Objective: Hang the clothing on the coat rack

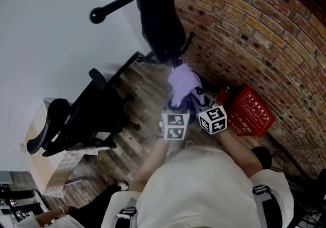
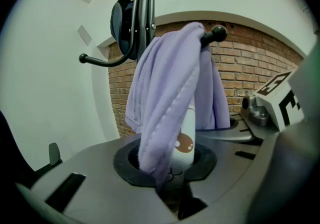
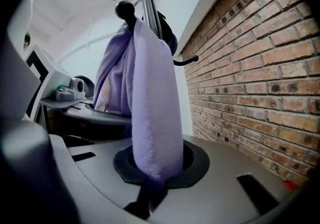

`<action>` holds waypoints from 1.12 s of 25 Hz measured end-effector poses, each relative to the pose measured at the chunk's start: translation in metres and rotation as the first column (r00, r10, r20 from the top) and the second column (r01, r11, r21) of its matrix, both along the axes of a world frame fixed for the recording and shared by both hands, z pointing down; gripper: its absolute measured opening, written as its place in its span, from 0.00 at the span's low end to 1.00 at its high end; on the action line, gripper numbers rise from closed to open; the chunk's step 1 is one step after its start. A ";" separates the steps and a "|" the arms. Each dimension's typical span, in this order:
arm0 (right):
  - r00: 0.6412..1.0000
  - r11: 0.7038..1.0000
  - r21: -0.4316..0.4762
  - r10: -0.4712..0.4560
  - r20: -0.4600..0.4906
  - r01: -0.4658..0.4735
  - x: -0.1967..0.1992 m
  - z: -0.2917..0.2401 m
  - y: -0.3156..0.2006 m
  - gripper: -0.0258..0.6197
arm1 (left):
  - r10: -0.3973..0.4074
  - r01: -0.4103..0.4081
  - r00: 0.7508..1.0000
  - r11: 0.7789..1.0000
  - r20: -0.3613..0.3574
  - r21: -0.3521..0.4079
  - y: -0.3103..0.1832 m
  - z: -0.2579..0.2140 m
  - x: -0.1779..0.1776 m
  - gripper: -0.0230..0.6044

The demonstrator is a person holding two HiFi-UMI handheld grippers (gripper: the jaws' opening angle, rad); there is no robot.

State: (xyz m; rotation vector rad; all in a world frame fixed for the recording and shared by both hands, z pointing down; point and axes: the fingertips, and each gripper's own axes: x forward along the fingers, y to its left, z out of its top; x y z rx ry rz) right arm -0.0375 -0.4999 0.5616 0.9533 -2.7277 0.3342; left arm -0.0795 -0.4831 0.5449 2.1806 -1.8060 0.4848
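Observation:
A lavender garment (image 1: 182, 83) is draped over a ball-tipped hook (image 2: 218, 32) low on the black coat rack (image 1: 153, 13). In the left gripper view the garment (image 2: 165, 98) falls in folds into my left gripper (image 2: 172, 183), which is shut on it, with a white, brown-dotted part beside the cloth. The right gripper view shows the garment (image 3: 152, 108) running down from the hook's ball (image 3: 124, 9) into my right gripper (image 3: 150, 185), also shut on it. In the head view my left gripper (image 1: 177, 106) and right gripper (image 1: 201, 101) sit side by side just below the cloth.
A dark item (image 1: 162, 31) hangs higher on the rack. A brick wall (image 1: 254, 28) stands close on the right with a red box (image 1: 249, 111) at its foot. A black office chair (image 1: 76, 115) and a pale box (image 1: 48, 166) stand to the left on the wooden floor.

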 end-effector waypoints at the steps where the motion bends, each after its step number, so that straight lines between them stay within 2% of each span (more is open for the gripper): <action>1: 1.000 1.000 0.000 0.003 -0.001 -0.003 0.000 0.000 0.001 0.07 | 0.002 -0.002 1.000 1.000 0.000 0.000 0.000 0.000 0.001 0.16; 11: 0.999 0.999 0.002 0.035 -0.018 -0.035 0.009 -0.003 0.008 0.08 | 0.007 -0.007 1.000 1.000 0.013 0.000 0.009 0.001 0.002 0.18; 14: 0.998 0.998 0.004 0.055 -0.027 -0.055 0.014 -0.007 0.012 0.17 | 0.015 -0.016 1.000 1.000 0.015 0.003 0.015 -0.001 -0.001 0.23; 18: 0.995 0.996 0.013 0.092 -0.028 -0.092 0.024 -0.015 0.018 0.26 | 0.027 -0.027 0.999 1.000 -0.020 0.008 0.030 -0.009 -0.001 0.32; 22: 0.990 0.990 0.029 0.139 -0.019 -0.138 0.036 -0.028 0.030 0.30 | 0.022 -0.021 0.998 1.000 -0.053 0.022 0.046 -0.017 -0.007 0.40; 28: 0.981 0.979 0.054 0.194 0.014 -0.195 0.051 -0.050 0.063 0.30 | 0.006 -0.002 0.996 0.999 -0.087 0.039 0.080 -0.027 -0.016 0.41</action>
